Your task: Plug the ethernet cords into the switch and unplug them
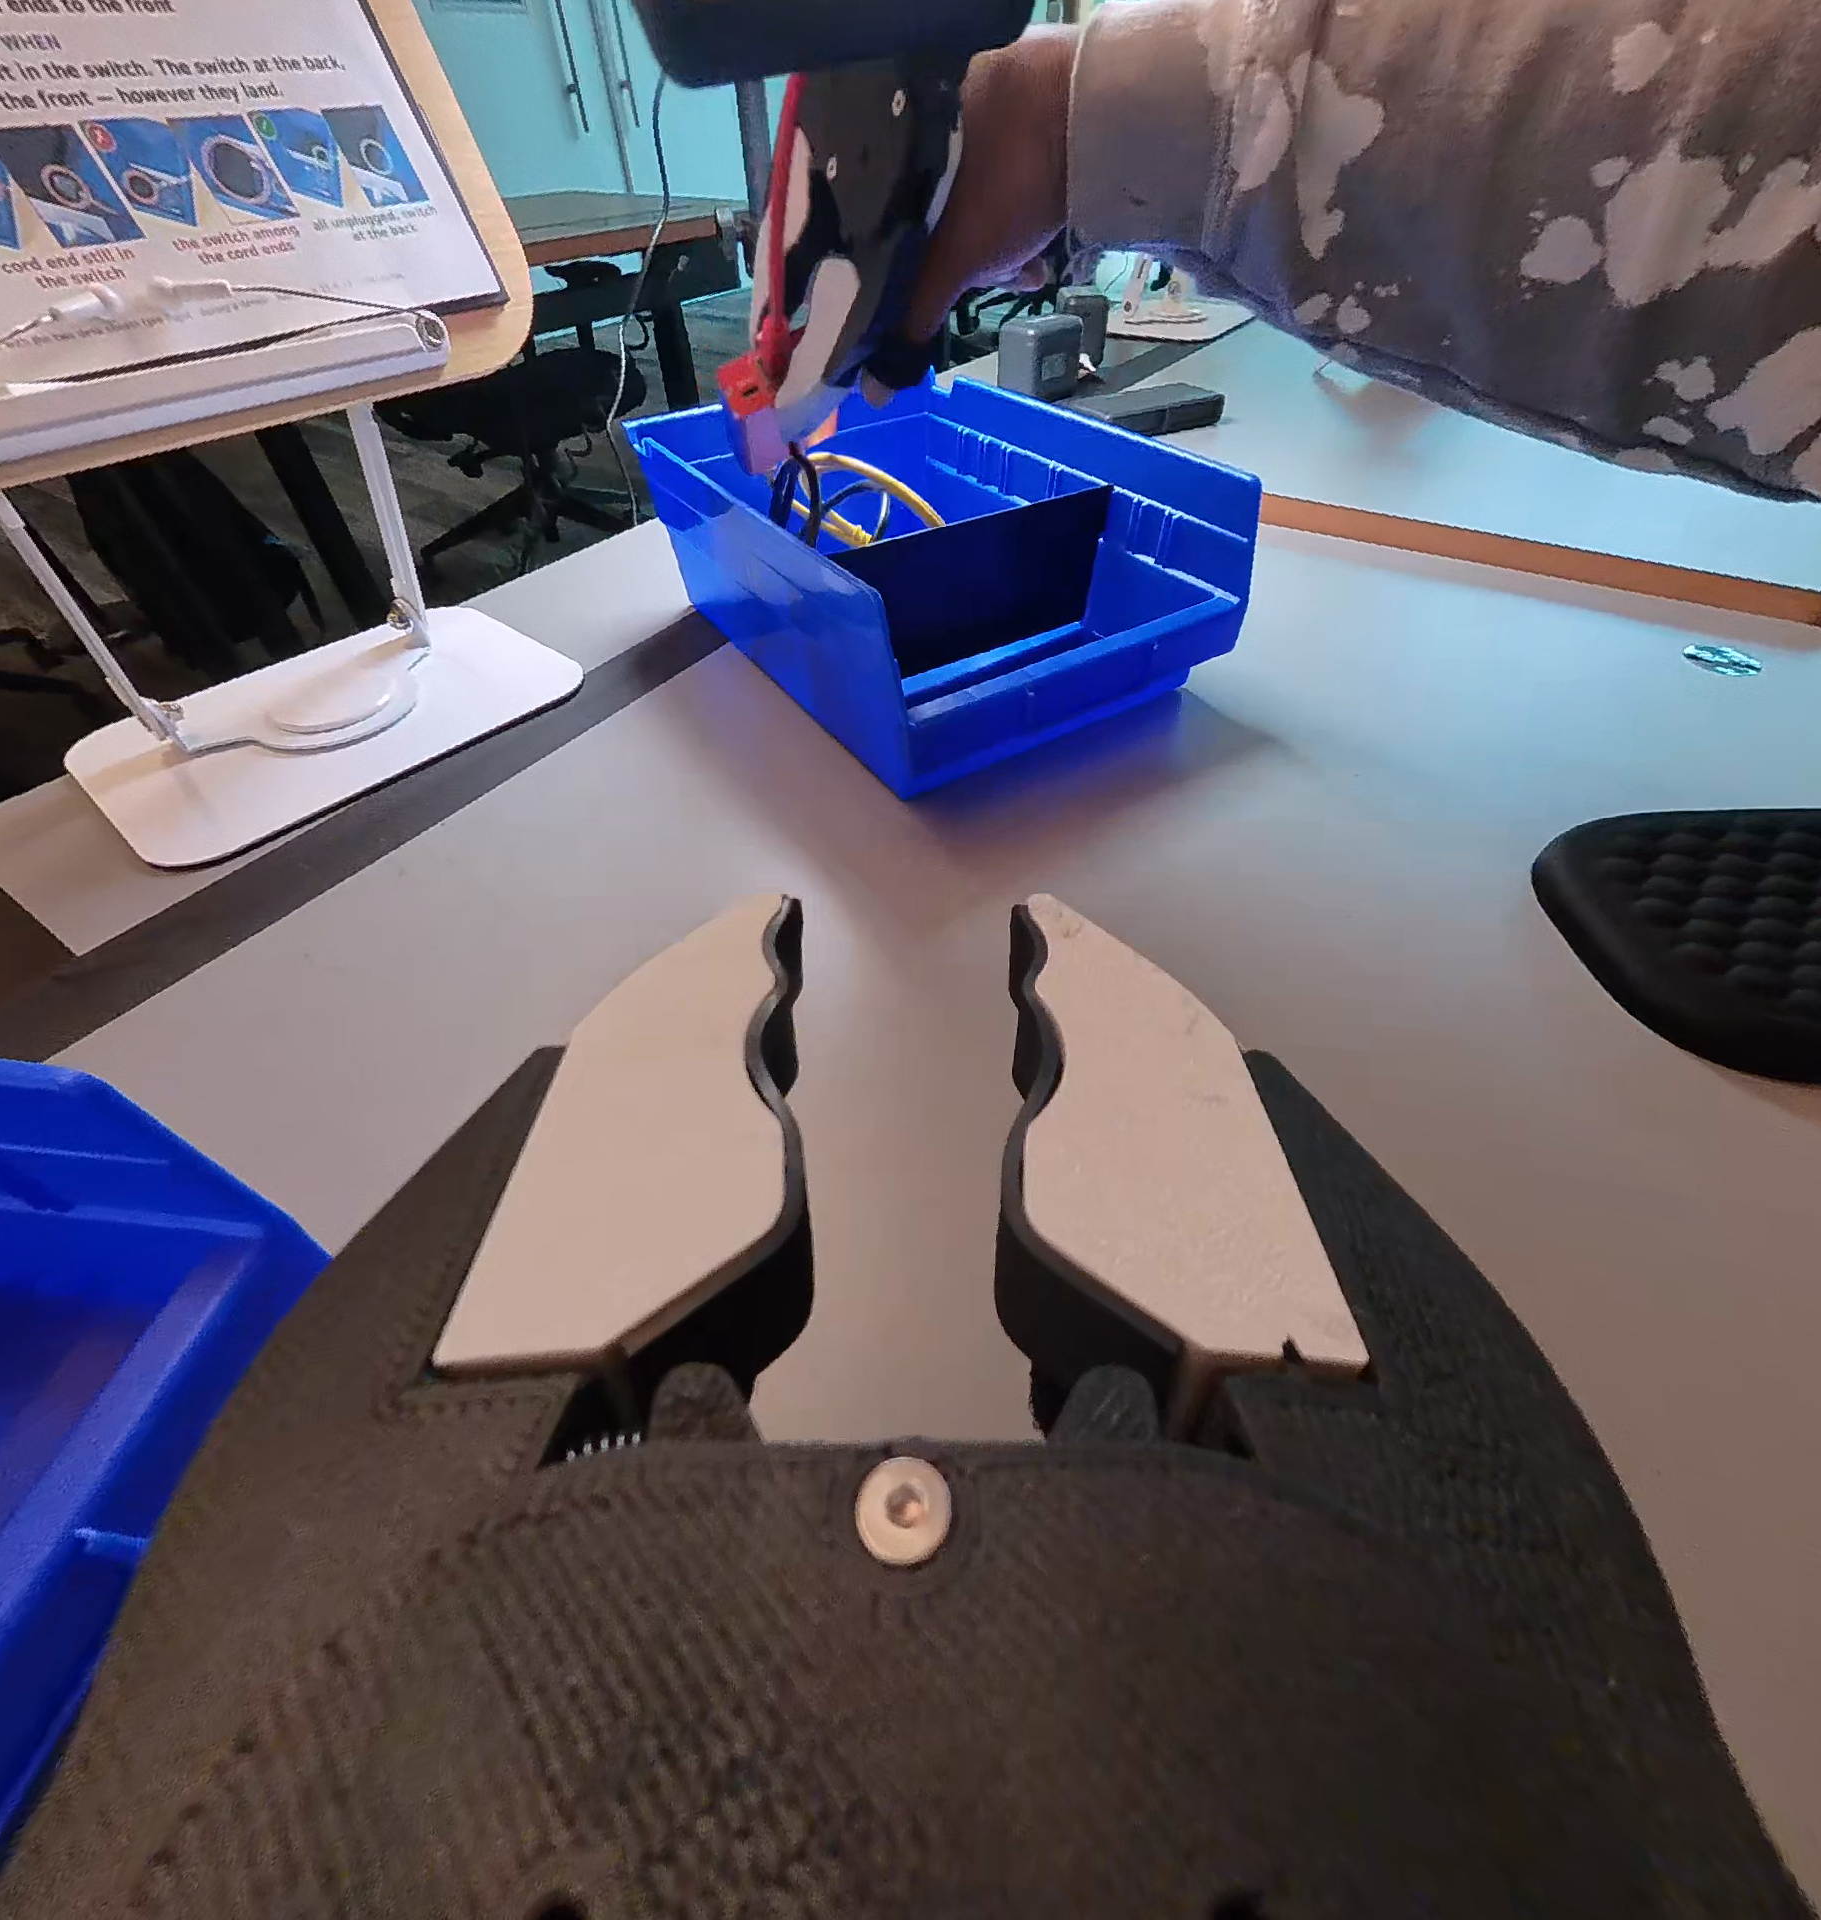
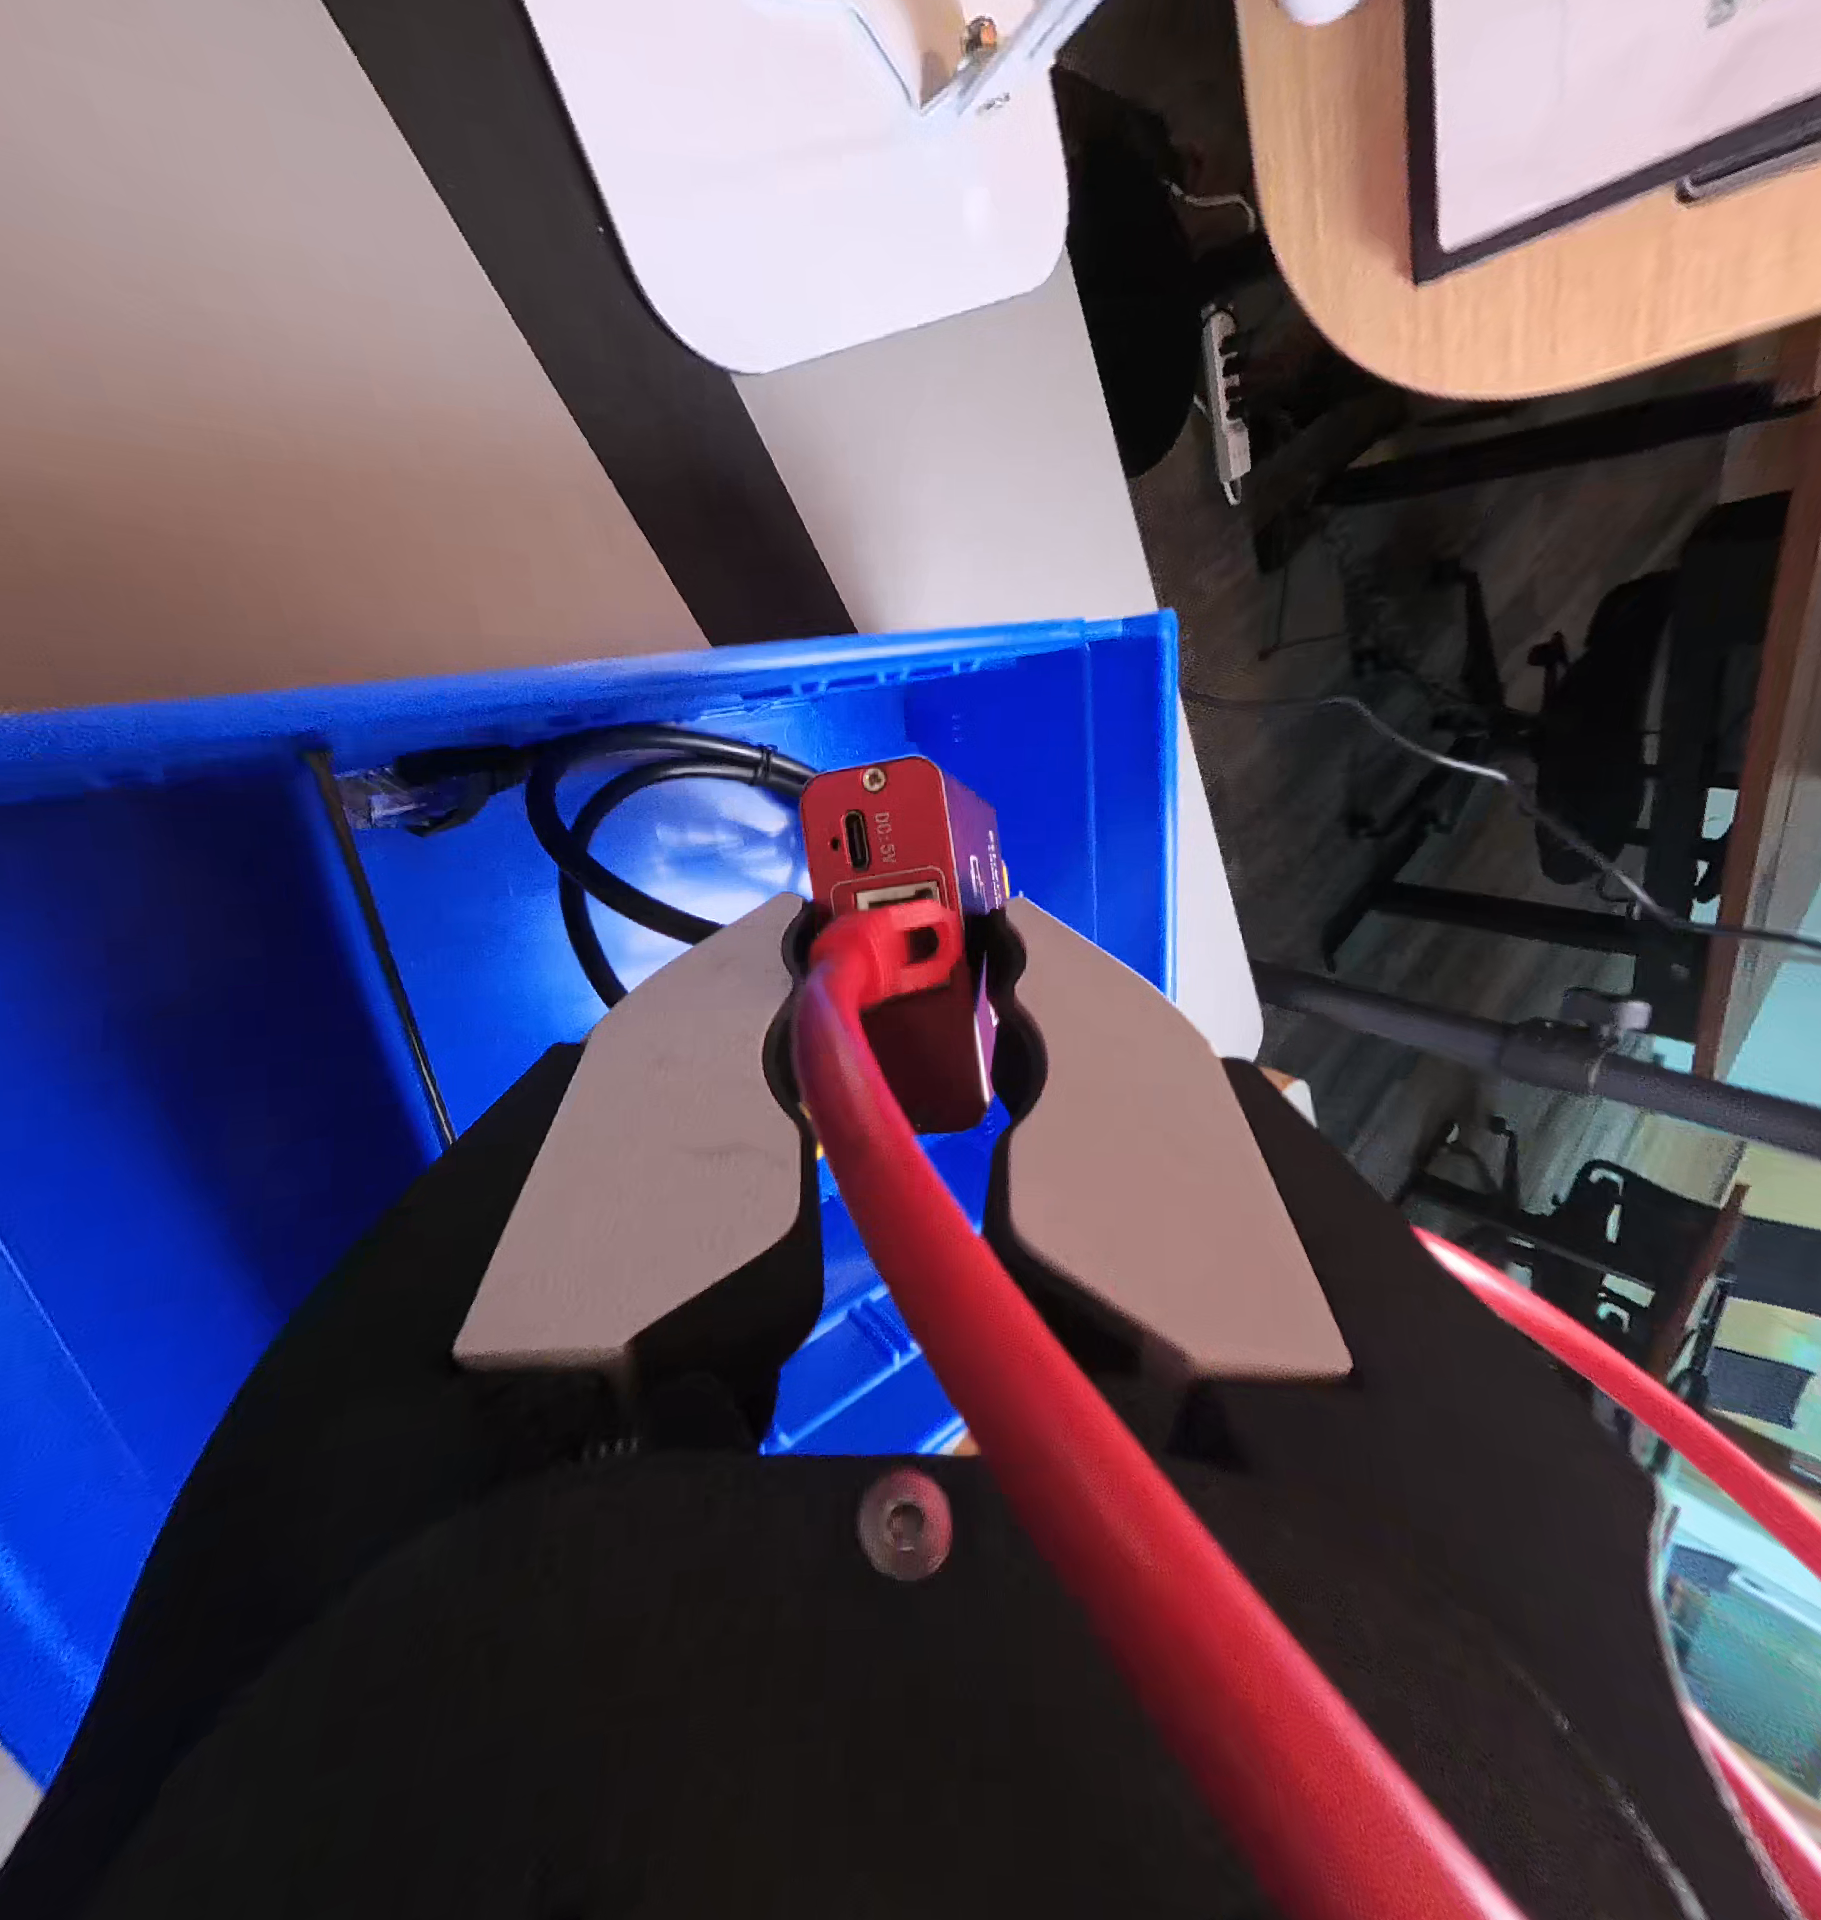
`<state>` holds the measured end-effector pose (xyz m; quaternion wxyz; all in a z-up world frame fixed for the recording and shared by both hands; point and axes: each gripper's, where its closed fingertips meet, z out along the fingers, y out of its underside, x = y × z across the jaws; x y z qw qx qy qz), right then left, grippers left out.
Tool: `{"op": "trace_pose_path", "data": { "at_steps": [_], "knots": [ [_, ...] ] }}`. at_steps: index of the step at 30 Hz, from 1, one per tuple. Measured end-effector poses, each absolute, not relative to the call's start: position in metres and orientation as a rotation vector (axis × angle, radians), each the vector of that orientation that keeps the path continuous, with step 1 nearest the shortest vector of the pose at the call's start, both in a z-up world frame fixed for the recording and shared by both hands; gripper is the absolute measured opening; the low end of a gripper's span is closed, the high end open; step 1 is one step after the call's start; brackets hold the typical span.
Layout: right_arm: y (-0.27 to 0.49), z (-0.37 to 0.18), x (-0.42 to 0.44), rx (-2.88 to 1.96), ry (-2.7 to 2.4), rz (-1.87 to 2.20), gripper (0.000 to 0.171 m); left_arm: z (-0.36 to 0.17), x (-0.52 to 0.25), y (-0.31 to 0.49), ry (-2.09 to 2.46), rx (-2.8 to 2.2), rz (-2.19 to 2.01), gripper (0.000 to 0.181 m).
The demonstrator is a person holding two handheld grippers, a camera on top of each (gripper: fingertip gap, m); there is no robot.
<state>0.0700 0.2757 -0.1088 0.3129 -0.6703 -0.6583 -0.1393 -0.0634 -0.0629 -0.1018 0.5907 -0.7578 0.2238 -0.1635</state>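
Observation:
My right gripper (image 2: 906, 914) is shut on a small red and purple switch (image 2: 901, 831), held over the back compartment of a blue bin (image 2: 158, 935). A red ethernet cord (image 2: 989, 1299) is plugged into the switch and trails back over my gripper. A black cord (image 2: 615, 831) lies coiled in that compartment, its clear plug (image 2: 386, 800) loose. In the left wrist view the right gripper (image 1: 792, 416) holds the switch (image 1: 748, 400) above the bin (image 1: 1041, 717), where a yellow cord (image 1: 885, 488) also lies. My left gripper (image 1: 906, 935) is open and empty over the table.
A black divider (image 1: 989, 582) splits the bin. A second blue bin (image 1: 54, 1299) sits at my left gripper's near left. A white document stand (image 1: 262, 748) stands at the left, a black wrist rest (image 1: 1737, 935) at the right. A person's sleeve (image 1: 1457, 208) reaches across the top.

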Motion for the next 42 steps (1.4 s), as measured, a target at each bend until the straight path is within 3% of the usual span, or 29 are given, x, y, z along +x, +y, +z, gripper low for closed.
{"op": "trace_pose_path", "data": {
  "at_steps": [7,18,26,29,33,42],
  "knots": [
    [0.258,-0.105,0.112,-1.799,-1.838,-0.342,0.033,-0.105,-0.063,-0.062,0.522,-1.777,-0.399,0.038],
    [0.271,-0.177,0.144,-1.585,-2.172,-0.745,0.036,-0.109,-0.055,-0.065,0.554,-1.793,-0.407,0.038],
    [0.258,-0.159,0.179,-1.710,-2.411,-0.950,0.035,-0.120,-0.057,-0.062,0.550,-1.829,-0.438,0.037],
    [0.230,-0.142,0.197,-1.983,-2.437,-0.834,0.035,-0.123,-0.058,-0.062,0.558,-1.837,-0.439,0.037],
    [0.188,-0.121,0.184,-2.206,-2.340,-0.347,0.036,-0.123,-0.058,-0.063,0.563,-1.836,-0.446,0.037],
    [0.121,-0.094,0.179,-2.123,-2.282,0.064,0.036,-0.122,-0.057,-0.064,0.568,-1.834,-0.448,0.037]
  ]
}}
